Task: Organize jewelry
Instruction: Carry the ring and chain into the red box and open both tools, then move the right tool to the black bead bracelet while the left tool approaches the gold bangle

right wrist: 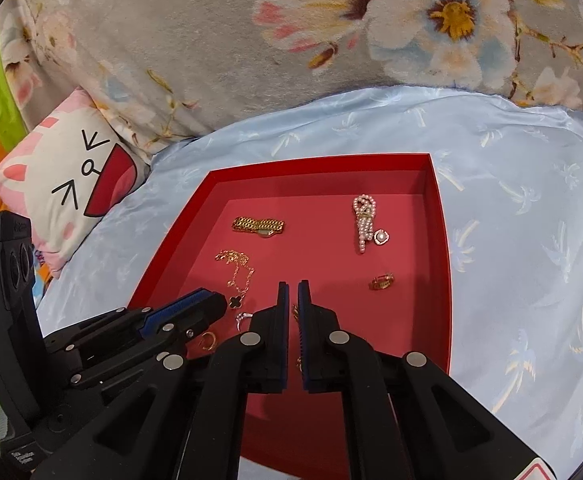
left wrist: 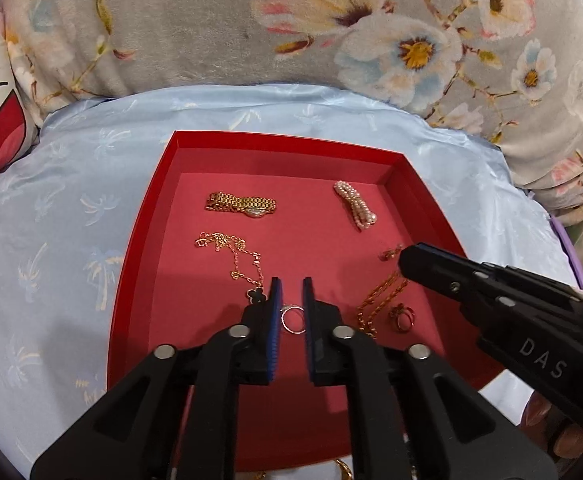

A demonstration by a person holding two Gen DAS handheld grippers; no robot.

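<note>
Left tool [left wrist: 291,284] angled down over tray [left wrist: 163,184]

The near edge of the red tray [left wrist: 139,264] is covered in both views by the gripper bodies. In the left wrist view, a silver ring [left wrist: 292,319] is partly hidden between the fingers of the left gripper [left wrist: 291,292], and a gold chain [left wrist: 379,300] is cut across by the right gripper [left wrist: 405,264]. A small item [left wrist: 387,255] just beside that tip is too small to be identified. A cartoon cushion [right wrist: 71,184] is cropped at the left edge.
</note>
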